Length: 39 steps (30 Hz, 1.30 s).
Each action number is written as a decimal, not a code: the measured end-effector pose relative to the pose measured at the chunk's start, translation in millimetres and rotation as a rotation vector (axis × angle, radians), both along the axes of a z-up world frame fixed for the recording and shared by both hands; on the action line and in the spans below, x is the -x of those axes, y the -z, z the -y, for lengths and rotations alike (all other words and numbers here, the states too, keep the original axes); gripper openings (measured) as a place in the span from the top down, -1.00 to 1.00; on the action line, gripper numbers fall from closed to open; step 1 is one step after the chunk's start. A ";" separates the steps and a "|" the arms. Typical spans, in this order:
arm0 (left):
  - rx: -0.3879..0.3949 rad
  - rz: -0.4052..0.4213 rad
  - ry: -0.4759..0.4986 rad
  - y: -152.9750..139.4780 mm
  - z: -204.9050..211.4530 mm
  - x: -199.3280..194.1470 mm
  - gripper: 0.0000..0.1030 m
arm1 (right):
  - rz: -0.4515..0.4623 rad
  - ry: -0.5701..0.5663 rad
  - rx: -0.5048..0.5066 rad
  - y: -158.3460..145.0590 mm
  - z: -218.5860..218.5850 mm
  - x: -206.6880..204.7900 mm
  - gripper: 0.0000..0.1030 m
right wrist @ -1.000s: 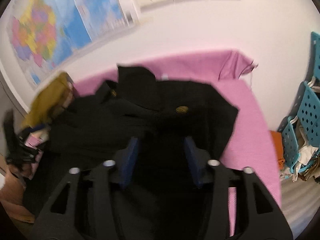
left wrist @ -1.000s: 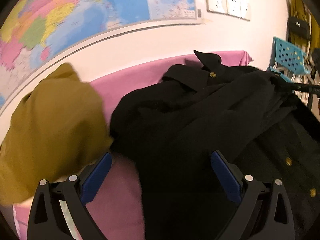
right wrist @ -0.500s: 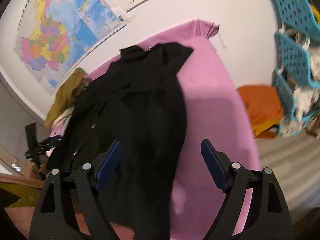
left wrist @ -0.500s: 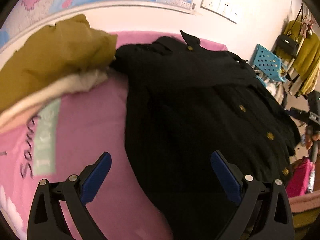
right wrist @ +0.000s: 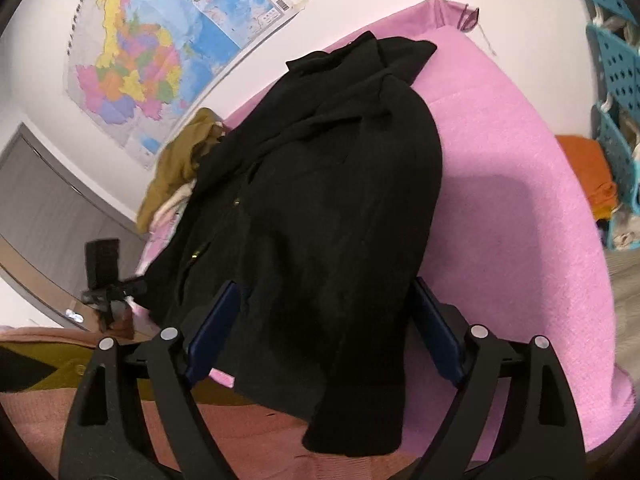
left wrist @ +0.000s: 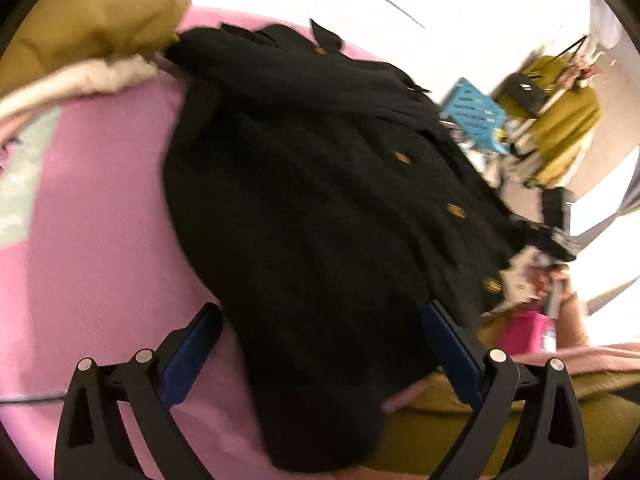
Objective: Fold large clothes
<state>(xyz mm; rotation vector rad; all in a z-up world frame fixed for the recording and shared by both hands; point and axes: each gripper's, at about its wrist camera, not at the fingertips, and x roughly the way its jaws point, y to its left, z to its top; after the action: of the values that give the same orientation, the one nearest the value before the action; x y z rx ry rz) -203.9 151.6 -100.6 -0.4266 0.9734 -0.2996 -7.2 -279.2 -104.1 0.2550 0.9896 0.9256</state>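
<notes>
Now | black coat [right wrist: 332,208] overhangs pink bed [right wrist: 520,200] edge | left tongs [left wrist: 320,344], right tongs [right wrist: 324,320] wide, empty

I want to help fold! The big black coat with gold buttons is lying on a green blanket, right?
Not quite. The black coat with gold buttons lies on a pink blanket, not a green one. The right wrist view shows it best.

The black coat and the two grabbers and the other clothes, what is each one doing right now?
black coat: lying spread and rumpled on the pink cover, hem hanging over the near edge.
left gripper: open, holding nothing.
right gripper: open after just widening, coat under it, not pinched.
mustard garment: crumpled in a heap.
pink cover: spread flat.
</notes>
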 end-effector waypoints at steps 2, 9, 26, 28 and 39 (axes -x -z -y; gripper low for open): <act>0.049 -0.007 0.030 1.5 4.7 4.6 -0.86 | -0.031 -0.022 -0.045 1.8 5.4 -1.8 -0.59; 0.096 0.018 -0.012 3.3 10.1 -10.7 -0.86 | 0.005 -0.041 -0.031 2.3 -3.9 0.4 -0.43; 0.075 0.009 -0.196 -2.5 5.2 -20.6 0.87 | -0.032 -0.052 -0.209 -0.8 -8.1 10.6 0.69; 0.103 0.049 -0.199 -14.0 -0.8 -11.8 0.88 | 0.017 -0.042 -0.248 -19.1 -3.2 20.5 0.72; 0.173 0.269 -0.247 -113.0 -31.0 44.1 0.90 | 0.249 -0.057 -0.417 -98.7 23.7 89.3 0.92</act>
<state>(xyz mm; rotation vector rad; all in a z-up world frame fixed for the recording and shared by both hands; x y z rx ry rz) -247.9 182.6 12.5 -0.6412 0.6264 -0.2109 -96.5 -302.9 -5.4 0.4511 0.5710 1.1818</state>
